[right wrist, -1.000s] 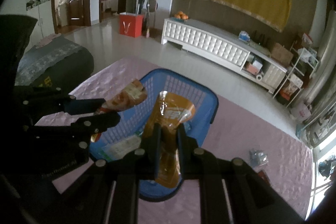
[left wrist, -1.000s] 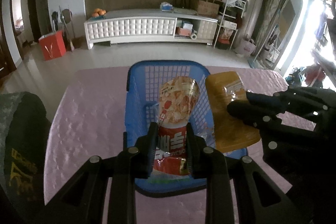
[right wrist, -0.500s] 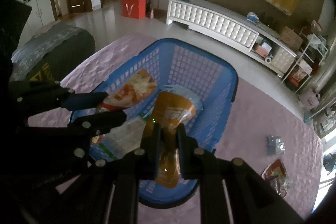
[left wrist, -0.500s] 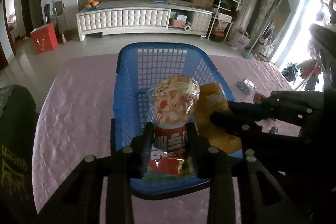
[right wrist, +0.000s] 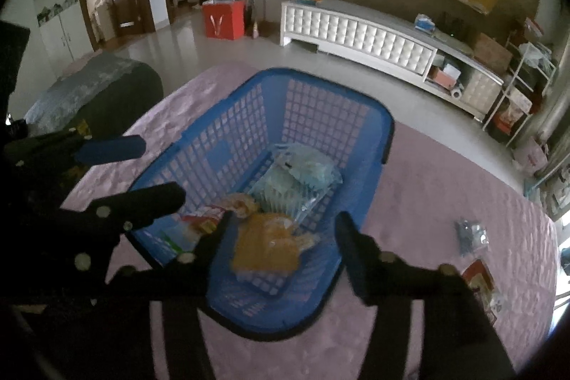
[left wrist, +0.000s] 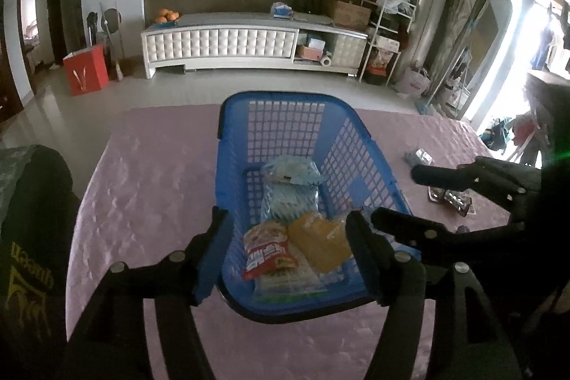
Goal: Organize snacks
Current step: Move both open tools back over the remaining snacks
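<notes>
— Both grippers, left gripper (left wrist: 286, 251) and right gripper (right wrist: 281, 244), have just been opening; jaws spread, nothing between them. Red snack bag (left wrist: 267, 251) and orange packet (right wrist: 265, 248) lie in the blue basket (left wrist: 235, 145).

— Light, crinkly, slippery; pinch an edge seam. Two small packets (right wrist: 472, 234) wait on the pink tablecloth (left wrist: 149, 180); the basket wall stands between.

One blue basket (left wrist: 228, 173) stands on the surface (left wrist: 149, 187).

Four packets show inside it:
- one red packet (left wrist: 265, 253)
- one orange packet (left wrist: 319, 243)
- one pale blue packet (left wrist: 290, 187)
- one clear packet with a green edge (left wrist: 290, 284), under the red and orange ones

Two more packets lie on the surface outside the basket: one grey (right wrist: 470, 234) and one red (right wrist: 479, 276).

Two pairs of tongs are in view, the left tongs (left wrist: 285, 255) and the right tongs (right wrist: 281, 248), each with two fingers.
</notes>
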`<state>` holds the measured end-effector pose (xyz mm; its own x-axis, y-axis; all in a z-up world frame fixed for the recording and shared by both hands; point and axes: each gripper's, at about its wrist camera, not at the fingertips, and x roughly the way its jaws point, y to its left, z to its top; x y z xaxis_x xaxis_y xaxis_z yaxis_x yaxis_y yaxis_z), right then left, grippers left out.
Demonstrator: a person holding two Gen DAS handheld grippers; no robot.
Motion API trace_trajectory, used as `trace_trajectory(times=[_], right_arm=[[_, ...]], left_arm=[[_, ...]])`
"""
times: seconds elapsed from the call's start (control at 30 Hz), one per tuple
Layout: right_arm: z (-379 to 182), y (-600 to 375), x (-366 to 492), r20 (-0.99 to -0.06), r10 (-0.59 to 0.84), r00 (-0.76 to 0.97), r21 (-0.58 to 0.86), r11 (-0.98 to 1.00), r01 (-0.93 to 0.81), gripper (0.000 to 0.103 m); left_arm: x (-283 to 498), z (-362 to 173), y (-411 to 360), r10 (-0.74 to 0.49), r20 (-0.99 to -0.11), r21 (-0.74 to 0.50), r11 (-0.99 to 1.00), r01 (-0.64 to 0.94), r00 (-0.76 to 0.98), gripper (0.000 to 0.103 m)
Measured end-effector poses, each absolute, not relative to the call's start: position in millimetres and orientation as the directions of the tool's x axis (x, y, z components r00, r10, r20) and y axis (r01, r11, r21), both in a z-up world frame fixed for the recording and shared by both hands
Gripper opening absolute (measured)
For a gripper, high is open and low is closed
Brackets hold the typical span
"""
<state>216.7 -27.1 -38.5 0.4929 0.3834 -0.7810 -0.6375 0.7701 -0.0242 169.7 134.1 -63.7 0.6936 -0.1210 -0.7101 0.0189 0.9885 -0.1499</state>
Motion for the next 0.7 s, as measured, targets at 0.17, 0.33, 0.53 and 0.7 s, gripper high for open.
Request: trace_trajectory(times=[0.17, 0.33, 0.53, 0.7], right_arm=[[-17, -44, 207, -0.749, 0.38, 0.542, -0.049, 0.785, -0.617, 0.072], [0, -58, 198, -0.723, 0.384, 0.574, -0.064, 0.791, -0.609, 0.073], [16, -84, 193, -0.702, 0.385, 0.599, -0.041, 0.818, -0.574, 0.073], [28, -112, 189, -0.677, 0.38, 0.63, -0.036, 0.838, -0.544, 0.073]], left_arm=[[158, -48, 119, -0.095, -0.693, -0.099, 0.994, 0.037, 0.715, 0.064], [149, -30, 96, -0.081, -0.665, -0.046, 0.997, 0.067, 0.742, 0.064], [140, -10, 69, -0.094, -0.638, -0.024, 0.995, 0.101, 0.764, 0.069], [140, 1, 39, -0.098, -0.622, 0.022, 0.99, 0.142, 0.777, 0.07]])
